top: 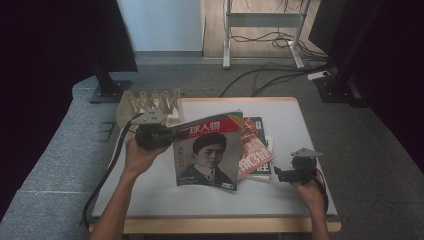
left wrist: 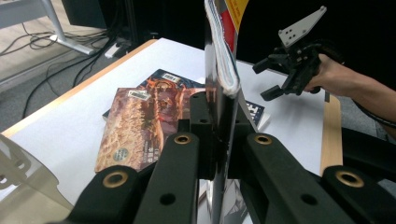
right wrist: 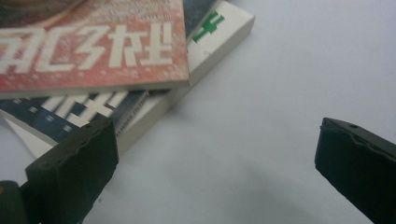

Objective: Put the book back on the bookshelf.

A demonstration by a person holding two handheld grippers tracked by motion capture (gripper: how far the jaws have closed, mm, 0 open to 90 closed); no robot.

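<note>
Two hand-held grippers are over the tabletop (top: 280,197): the left hand-held gripper (top: 170,135) has its jaws clamped on the spine edge of a portrait magazine (top: 207,152), holding it lifted near the centre; the right hand-held gripper (top: 281,173), at about four o'clock, gapes wide and empty just beside the stack of magazines (top: 256,150) lying flat.

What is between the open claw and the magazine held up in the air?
In the high view, a stack of magazines lies between the right gripper and the raised magazine.
</note>
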